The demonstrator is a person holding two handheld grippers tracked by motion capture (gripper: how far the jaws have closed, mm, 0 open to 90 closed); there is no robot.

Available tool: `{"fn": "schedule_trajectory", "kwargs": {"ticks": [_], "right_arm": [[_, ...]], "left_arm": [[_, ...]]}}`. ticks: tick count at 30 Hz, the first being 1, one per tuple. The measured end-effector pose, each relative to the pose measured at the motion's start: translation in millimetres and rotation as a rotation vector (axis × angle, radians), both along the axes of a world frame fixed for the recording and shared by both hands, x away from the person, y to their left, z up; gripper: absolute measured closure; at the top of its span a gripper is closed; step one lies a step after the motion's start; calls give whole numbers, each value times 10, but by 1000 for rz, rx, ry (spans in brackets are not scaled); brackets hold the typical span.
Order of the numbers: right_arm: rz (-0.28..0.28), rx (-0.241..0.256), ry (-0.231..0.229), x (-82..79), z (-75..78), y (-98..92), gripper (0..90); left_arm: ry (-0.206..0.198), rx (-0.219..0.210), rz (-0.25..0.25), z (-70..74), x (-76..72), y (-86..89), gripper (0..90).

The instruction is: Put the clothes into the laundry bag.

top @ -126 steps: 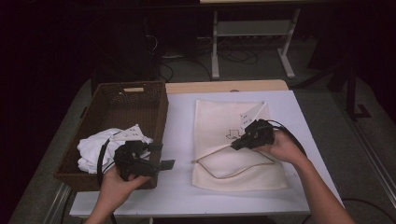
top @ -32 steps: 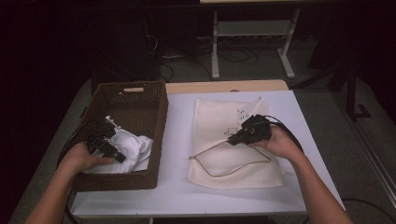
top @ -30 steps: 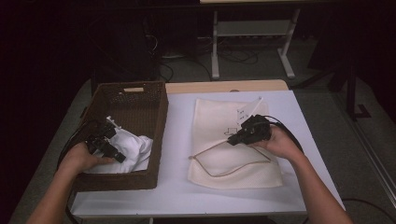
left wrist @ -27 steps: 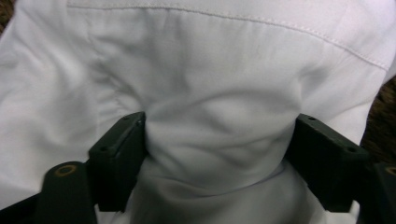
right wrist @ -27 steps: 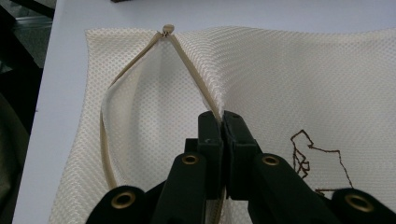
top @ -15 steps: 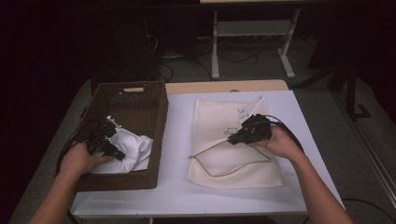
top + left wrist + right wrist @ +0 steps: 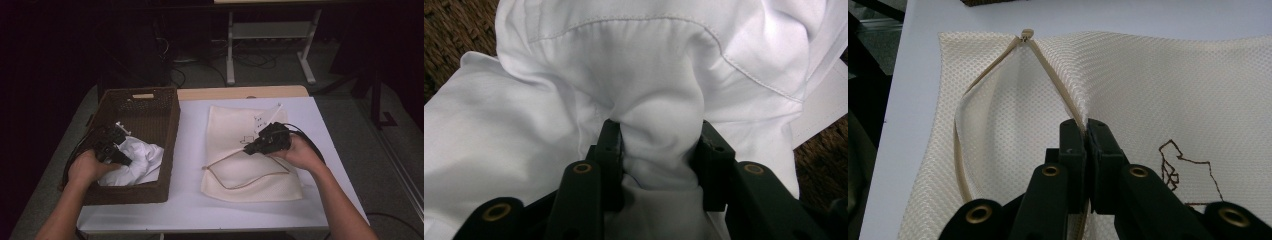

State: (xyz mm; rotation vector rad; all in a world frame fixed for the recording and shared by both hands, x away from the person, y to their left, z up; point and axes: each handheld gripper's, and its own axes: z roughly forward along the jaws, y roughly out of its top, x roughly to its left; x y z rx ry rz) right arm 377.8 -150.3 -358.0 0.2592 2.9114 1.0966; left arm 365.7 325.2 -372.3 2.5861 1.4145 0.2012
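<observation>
A cream mesh laundry bag lies flat on the white table, its zipper mouth pulled open. My right gripper is shut on the bag's upper zipper edge and holds it up. A crumpled white shirt lies in the brown wicker basket at the left. My left gripper is down in the basket, its jaws closed around a bunched fold of the shirt. In the left gripper view the fold bulges between the two black fingers.
The basket stands along the table's left side. A brown line drawing is printed on the bag. Beyond the table's far edge a metal stand and cables lie on the dark floor.
The left gripper went from the table's front edge into the basket and took hold of the shirt. The right gripper has stayed on the bag's zipper edge throughout.
</observation>
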Motion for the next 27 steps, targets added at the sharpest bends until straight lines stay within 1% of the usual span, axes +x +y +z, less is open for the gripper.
{"fn": "schedule_trajectory", "kwargs": {"ticks": [4,10,18,22,27], "right_arm": [[-1,0,-4,-2,6,-2,853],[-6,6,-7,4,10,-9,851],[-12,10,-3,16,11,-27,854],[-15,11,-6,13,19,-32,854],[-22,11,-5,18,32,-56,858]], "left_arm": [[-5,-11,-1,3,-3,14,660],[-7,-32,11,33,-5,44,676],[-26,-20,-4,94,-39,34,708],[-31,-37,3,132,-51,63,713],[-39,-77,26,210,-82,143,713]]}}
